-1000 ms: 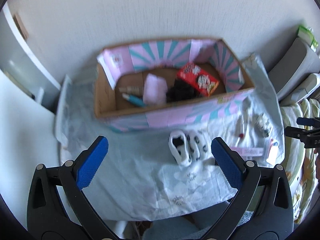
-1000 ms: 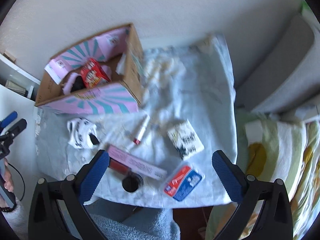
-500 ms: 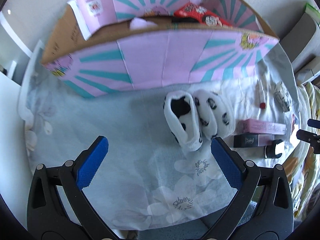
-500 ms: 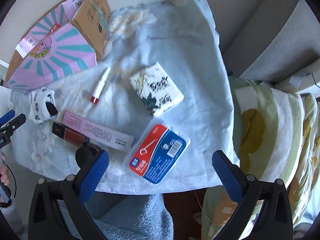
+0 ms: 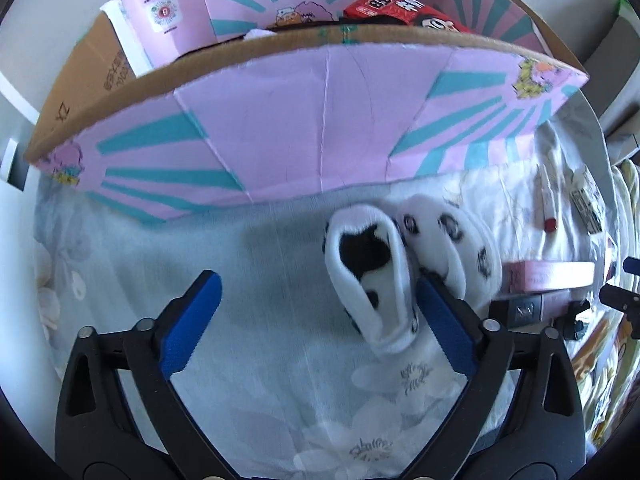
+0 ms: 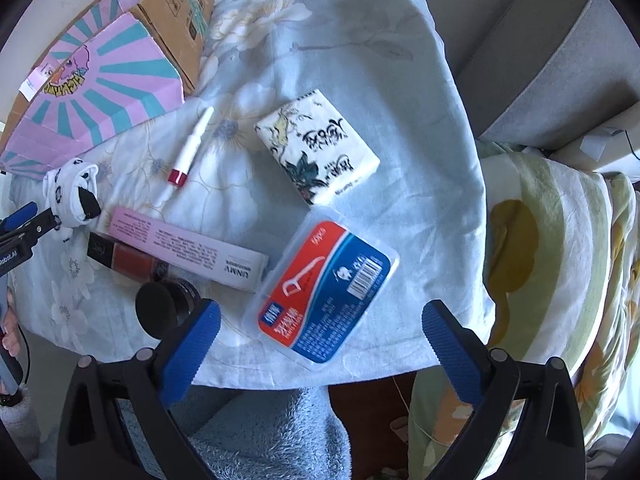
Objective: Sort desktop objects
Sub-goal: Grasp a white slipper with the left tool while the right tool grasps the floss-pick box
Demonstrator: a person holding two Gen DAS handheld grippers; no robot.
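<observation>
A rolled white sock with black spots lies on the pale floral cloth in front of the pink-and-teal cardboard box. My left gripper is open and low over the cloth; its right finger touches the sock, which lies partly between the jaws. The sock also shows in the right wrist view. My right gripper is open and empty above the near edge, just short of a red-and-blue floss pick case.
A tissue pack, a white pen with a red band, a pink carton, a dark red box and a black round jar lie on the cloth. A bed with a striped cover is to the right.
Both grippers have come down closer to the table. The left one has closed in on the sock, which now lies against its right finger. The right one has neared the floss case.
</observation>
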